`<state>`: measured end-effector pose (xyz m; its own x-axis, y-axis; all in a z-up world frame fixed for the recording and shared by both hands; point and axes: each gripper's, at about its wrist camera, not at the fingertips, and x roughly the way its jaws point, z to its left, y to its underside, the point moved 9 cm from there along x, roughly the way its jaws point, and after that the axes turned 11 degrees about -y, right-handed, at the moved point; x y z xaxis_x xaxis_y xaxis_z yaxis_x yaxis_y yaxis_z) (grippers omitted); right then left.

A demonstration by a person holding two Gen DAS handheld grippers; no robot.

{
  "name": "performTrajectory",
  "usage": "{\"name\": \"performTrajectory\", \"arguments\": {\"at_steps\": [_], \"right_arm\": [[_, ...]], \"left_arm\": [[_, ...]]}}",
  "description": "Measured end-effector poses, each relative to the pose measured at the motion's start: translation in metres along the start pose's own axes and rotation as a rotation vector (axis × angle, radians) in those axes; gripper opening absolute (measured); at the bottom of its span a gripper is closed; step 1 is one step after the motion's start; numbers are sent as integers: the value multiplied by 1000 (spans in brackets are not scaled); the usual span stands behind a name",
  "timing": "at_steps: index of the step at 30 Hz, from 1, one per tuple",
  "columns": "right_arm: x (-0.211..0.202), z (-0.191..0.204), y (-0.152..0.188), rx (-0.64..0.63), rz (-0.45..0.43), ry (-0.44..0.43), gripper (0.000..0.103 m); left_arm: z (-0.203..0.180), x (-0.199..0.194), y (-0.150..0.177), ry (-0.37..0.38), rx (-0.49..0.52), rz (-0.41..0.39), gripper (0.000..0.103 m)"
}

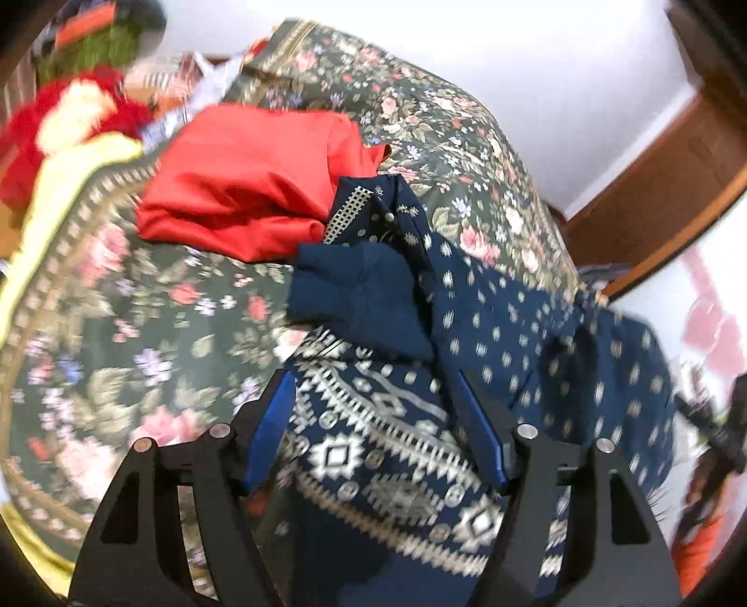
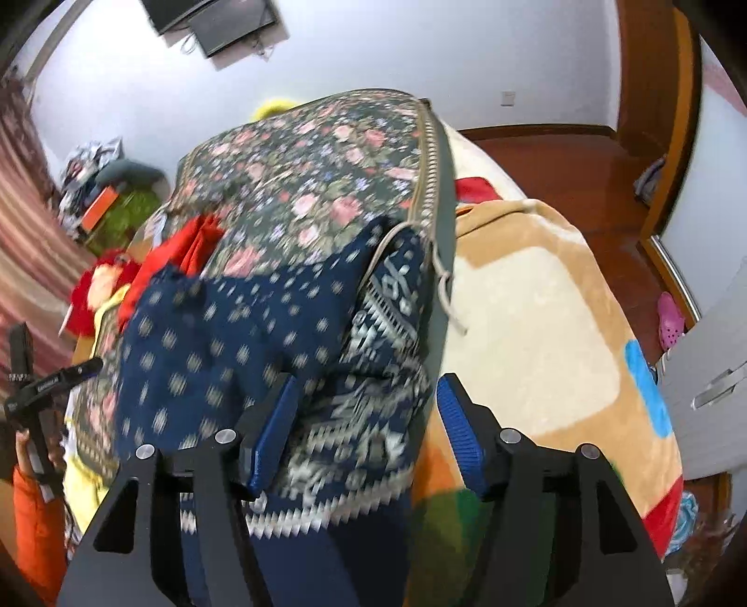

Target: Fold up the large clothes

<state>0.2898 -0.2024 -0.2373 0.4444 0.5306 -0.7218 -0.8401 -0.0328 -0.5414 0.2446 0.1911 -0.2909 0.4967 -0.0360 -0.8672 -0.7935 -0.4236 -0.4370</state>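
A navy garment (image 1: 513, 336) with white dots and a white geometric border lies crumpled on the floral bedspread (image 1: 140, 327). My left gripper (image 1: 373, 378) hovers over its bordered part, jaws wide apart, blue pads (image 1: 280, 420) clear of the cloth. The right wrist view shows the same garment (image 2: 224, 336) draped near the bedspread's edge. Above its border is my right gripper (image 2: 369, 380), also open, with cloth below the gap and none pinched. A folded red garment (image 1: 243, 187) rests just behind the navy one. An orange sleeve (image 2: 28, 523) holds the left gripper at that view's left edge.
A beige blanket (image 2: 537, 289) with coloured patches covers the bed right of the bedspread (image 2: 303, 177). A red plush toy (image 1: 70, 116) and clutter sit at the bed's far left. Wooden floor (image 2: 583, 154), a pink shoe (image 2: 670, 317) and a wall-mounted screen (image 2: 219, 18) lie beyond.
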Motion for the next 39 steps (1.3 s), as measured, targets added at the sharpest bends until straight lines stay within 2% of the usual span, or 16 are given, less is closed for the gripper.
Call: {"name": "performTrajectory", "arguments": {"at_steps": [4, 9, 14, 15, 17, 24, 30, 33, 34, 35, 36, 38, 39], "right_arm": [[24, -18, -13, 64, 15, 0, 58], [54, -38, -21, 126, 57, 4, 58], [87, -55, -28, 179, 111, -16, 58], [92, -57, -29, 185, 122, -25, 58], [107, -59, -29, 201, 155, -47, 58], [138, -62, -34, 231, 197, -97, 58], [147, -61, -44, 212, 189, -102, 58], [151, -58, -46, 218, 182, -108, 58], [150, -56, -46, 216, 179, -105, 56], [151, -54, -47, 211, 176, -106, 49], [149, -50, -46, 207, 169, -107, 42], [147, -45, -46, 192, 162, -110, 30], [144, -42, -46, 187, 153, -113, 23]], "left_arm": [[9, 35, -12, 37, -78, 59, 69], [22, 82, -17, 29, -159, 131, 69], [22, 111, -19, 56, -169, 172, 69], [21, 115, -20, 61, -161, 171, 69], [16, 120, -25, 64, -128, 150, 76], [-2, 137, -42, 85, -37, 99, 83], [-3, 148, -57, 91, -66, 73, 85], [-1, 148, -58, 95, -99, 84, 85], [0, 147, -57, 91, -104, 90, 80], [2, 145, -56, 81, -114, 94, 71], [3, 143, -54, 83, -126, 104, 65], [2, 141, -48, 120, -147, 130, 45], [3, 138, -45, 129, -154, 138, 42]]}}
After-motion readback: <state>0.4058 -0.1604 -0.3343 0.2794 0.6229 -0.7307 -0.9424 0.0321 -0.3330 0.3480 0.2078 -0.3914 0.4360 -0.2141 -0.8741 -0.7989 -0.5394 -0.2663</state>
